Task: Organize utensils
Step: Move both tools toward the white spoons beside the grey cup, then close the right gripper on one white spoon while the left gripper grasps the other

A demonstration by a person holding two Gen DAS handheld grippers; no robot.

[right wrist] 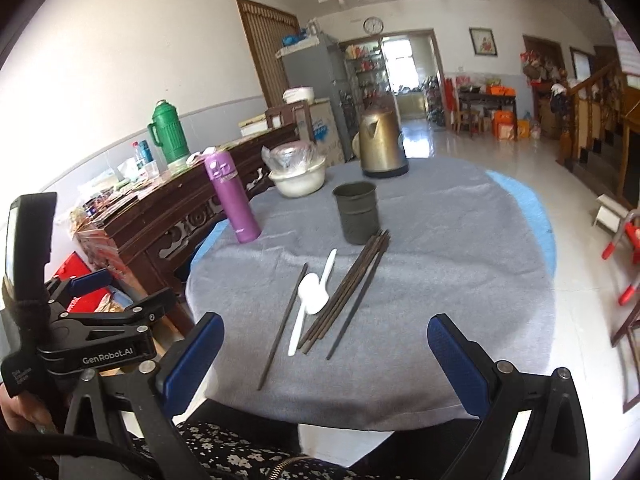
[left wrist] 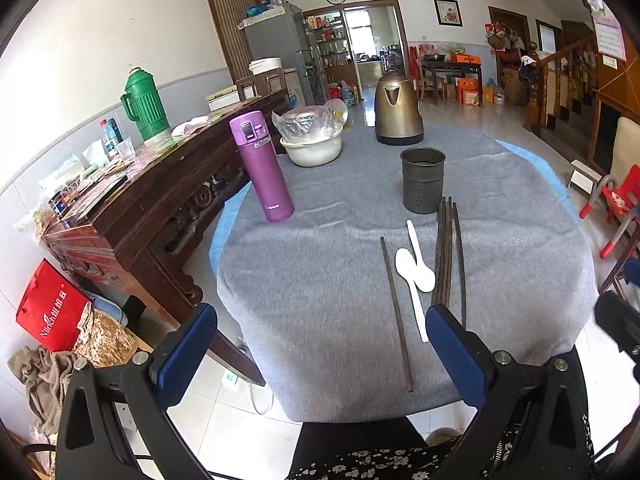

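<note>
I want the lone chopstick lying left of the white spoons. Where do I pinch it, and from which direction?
Take the lone chopstick around mid-length, coming straight down with the right gripper, jaws across its thin shaft. It lies flat on the grey cloth, apart from the spoons, so there is probably room on both sides.

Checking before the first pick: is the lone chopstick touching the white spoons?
Apart. The left wrist view shows grey cloth between the lone chopstick and the white spoons along its length.

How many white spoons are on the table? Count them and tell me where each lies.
2. One spoon and another spoon lie crossed on the grey cloth, between a lone chopstick and the chopstick bundle, before the metal holder.
</note>
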